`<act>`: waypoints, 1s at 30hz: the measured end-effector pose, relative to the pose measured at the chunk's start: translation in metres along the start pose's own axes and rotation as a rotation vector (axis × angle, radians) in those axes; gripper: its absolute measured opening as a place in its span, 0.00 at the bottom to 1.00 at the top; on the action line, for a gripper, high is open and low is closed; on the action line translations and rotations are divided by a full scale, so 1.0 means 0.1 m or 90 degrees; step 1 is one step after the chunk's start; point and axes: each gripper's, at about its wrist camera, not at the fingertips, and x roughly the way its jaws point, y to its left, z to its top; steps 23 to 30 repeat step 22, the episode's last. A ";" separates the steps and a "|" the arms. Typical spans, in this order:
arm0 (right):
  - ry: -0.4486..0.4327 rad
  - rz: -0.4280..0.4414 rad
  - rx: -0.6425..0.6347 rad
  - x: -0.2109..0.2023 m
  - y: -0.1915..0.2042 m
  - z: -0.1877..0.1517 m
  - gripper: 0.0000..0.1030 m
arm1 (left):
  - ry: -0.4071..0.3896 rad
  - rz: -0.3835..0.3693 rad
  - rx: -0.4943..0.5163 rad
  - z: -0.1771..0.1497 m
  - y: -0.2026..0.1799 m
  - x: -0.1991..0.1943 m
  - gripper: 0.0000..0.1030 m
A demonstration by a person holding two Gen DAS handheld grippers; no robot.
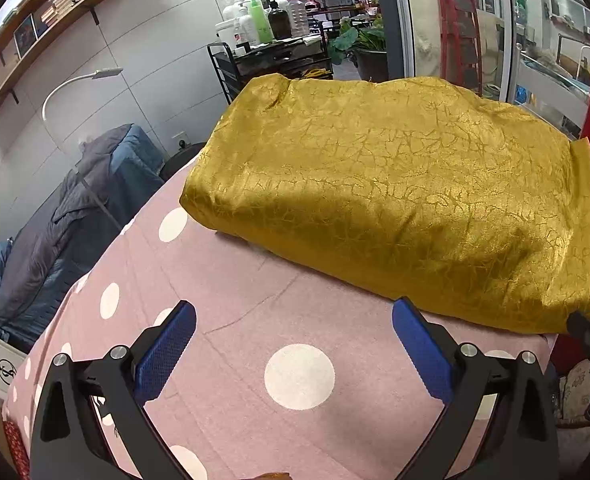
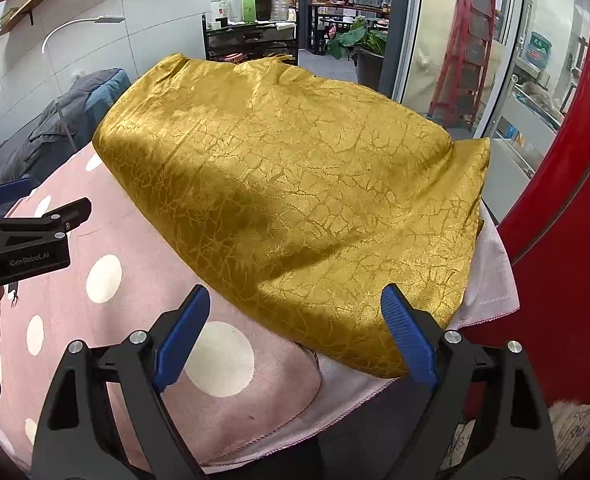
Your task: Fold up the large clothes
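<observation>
A folded gold cloth (image 1: 395,200), shiny and veined with a crackle pattern, lies as a thick rectangular bundle on a pink cover with white dots (image 1: 295,380). The cover is spread over a raised surface (whether a bed or a tabletop under it cannot be told). In the left wrist view the bundle takes up the far right part of the cover, its near edge running just beyond the fingertips. In the right wrist view the same gold cloth (image 2: 295,200) reaches to the cover's right edge, where a pale hem (image 2: 491,280) shows beneath it.

The left gripper (image 1: 294,316) hovers over bare pink cover, its jaws spread wide with nothing between them; the right blue pad (image 1: 423,348) sits close to the bundle's near edge, and contact cannot be judged. The right gripper (image 2: 295,308) also has its jaws wide apart, straddling the near corner of the gold cloth without pressing on it.

From the right wrist view the left gripper (image 2: 35,220) appears at the left edge, black with a printed label.

Behind stand a black cart with bottles (image 2: 251,12), a potted plant (image 2: 359,44), a red ladder (image 2: 471,40) and wall shelves (image 1: 47,12).
</observation>
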 end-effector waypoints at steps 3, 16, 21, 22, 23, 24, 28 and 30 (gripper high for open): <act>0.000 -0.001 -0.002 0.00 0.00 0.00 0.84 | 0.004 -0.004 -0.011 0.01 0.02 0.02 0.94; -0.001 -0.002 -0.002 0.00 -0.02 -0.01 0.84 | 0.013 -0.014 -0.038 0.04 0.08 0.01 0.94; 0.002 -0.004 -0.002 0.02 -0.03 -0.01 0.84 | 0.018 -0.017 -0.031 0.01 0.06 0.03 0.94; 0.002 -0.003 -0.001 0.03 -0.03 -0.01 0.84 | 0.020 -0.015 -0.029 0.01 0.05 0.03 0.94; 0.002 -0.003 -0.001 0.03 -0.03 -0.01 0.84 | 0.020 -0.015 -0.029 0.01 0.05 0.03 0.94; 0.002 -0.003 -0.001 0.03 -0.03 -0.01 0.84 | 0.020 -0.015 -0.029 0.01 0.05 0.03 0.94; 0.002 -0.003 -0.001 0.03 -0.03 -0.01 0.84 | 0.020 -0.015 -0.029 0.01 0.05 0.03 0.94; 0.002 -0.003 -0.001 0.03 -0.03 -0.01 0.84 | 0.020 -0.015 -0.029 0.01 0.05 0.03 0.94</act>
